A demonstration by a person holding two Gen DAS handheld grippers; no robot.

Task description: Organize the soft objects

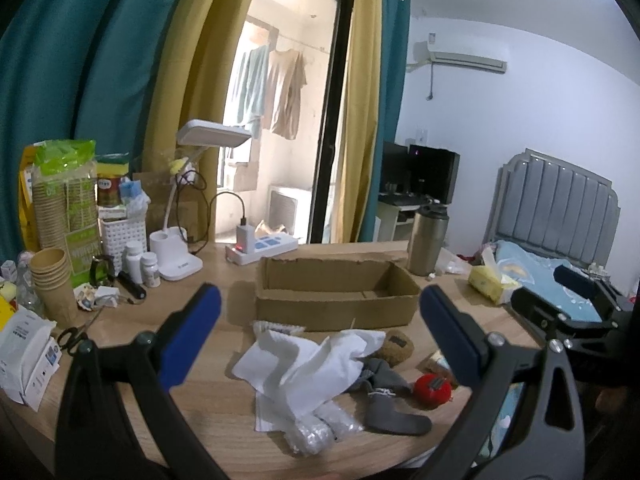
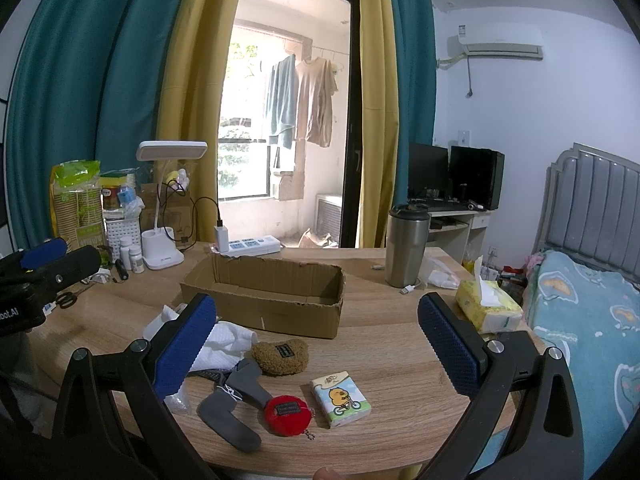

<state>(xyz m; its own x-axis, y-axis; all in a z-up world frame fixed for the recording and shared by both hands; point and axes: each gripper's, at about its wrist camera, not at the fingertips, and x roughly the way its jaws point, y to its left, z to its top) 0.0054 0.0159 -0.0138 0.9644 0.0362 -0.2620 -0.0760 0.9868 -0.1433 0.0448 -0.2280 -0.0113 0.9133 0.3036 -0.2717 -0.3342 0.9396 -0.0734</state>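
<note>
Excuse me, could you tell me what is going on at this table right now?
A person holds a two-finger tool in each hand above a wooden table. The left tool and right tool are both open and empty. Soft things lie loose in front of an empty cardboard box: a white cloth, grey socks, a brown plush, a red plush and a tissue pack. Nothing has gone into the box yet.

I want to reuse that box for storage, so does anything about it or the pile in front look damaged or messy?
The cardboard box has ragged, torn top edges with its flaps ripped off. In front, the white cloth lies crumpled over the grey socks in a loose heap. Nothing looks spilled.
</note>
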